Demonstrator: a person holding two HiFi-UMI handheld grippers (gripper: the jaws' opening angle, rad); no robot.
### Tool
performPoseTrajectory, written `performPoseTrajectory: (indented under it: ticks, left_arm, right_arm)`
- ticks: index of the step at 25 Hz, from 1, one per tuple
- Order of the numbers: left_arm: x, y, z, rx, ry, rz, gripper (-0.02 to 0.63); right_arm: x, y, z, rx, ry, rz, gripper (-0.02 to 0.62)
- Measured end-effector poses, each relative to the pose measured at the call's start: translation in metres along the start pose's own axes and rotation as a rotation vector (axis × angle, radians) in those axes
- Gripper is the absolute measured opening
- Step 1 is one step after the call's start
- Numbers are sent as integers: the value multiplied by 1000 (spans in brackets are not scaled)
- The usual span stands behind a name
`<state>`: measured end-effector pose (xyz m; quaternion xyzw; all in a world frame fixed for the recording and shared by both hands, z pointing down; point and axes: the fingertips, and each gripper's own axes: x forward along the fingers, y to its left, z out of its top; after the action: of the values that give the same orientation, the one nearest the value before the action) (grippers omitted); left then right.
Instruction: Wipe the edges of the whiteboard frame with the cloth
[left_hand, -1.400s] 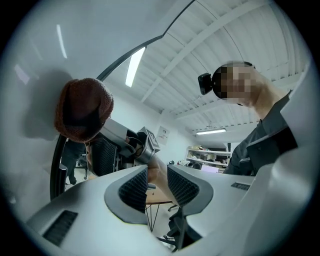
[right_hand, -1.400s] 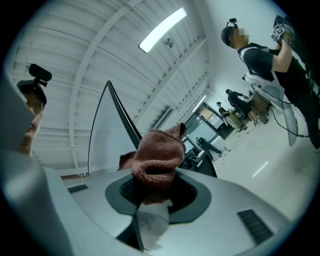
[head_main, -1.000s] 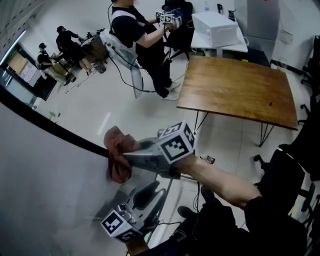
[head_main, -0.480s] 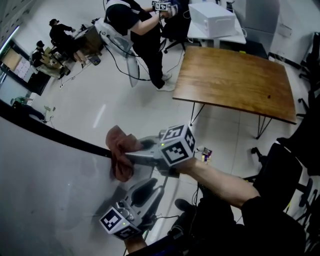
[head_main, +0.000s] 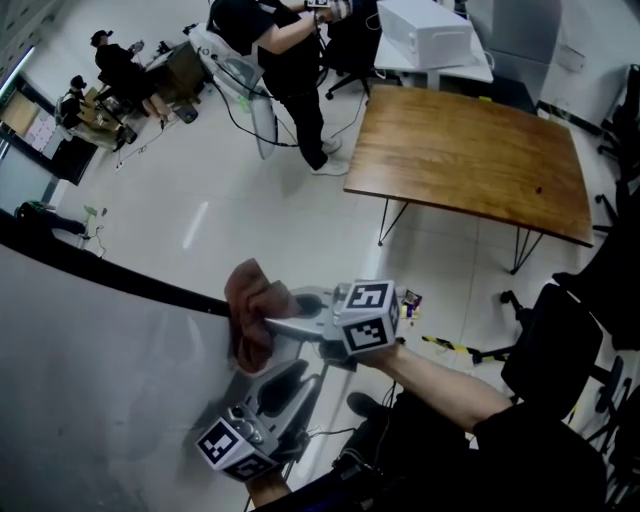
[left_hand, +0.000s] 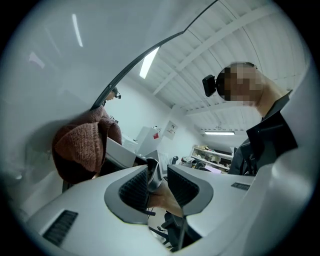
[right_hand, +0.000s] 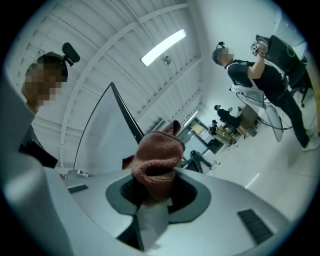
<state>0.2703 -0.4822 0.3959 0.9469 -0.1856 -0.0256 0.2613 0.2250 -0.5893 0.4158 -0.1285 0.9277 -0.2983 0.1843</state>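
"Where the black frame (head_main: 120, 282) runs along the far edge of the whiteboard (head_main: 90, 400), is that where the cloth (head_main: 250, 315) sits?"

"Yes, bunched against it towards the right end. Its long axis runs far to near across the frame, top end pointing far. It's at the tip of the right gripper (head_main: 268, 322), to that gripper's left, with the jaws clamped on it."

"And the left gripper (head_main: 305, 378)?"

"Nearer, just under the right one. Its jaws are a narrow gap apart and grip nothing."
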Motion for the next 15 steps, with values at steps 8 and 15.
performPoseTrajectory:
  ticks: [8, 15]
  left_arm:
    - [-4, 4, -7, -14, -3, 9, 115]
    - [-3, 0, -13, -56, 22, 10, 115]
  right_arm:
    - [-14, -28, -35, 138, -62, -43, 108]
    - [-23, -47, -57, 247, -58, -90, 107]
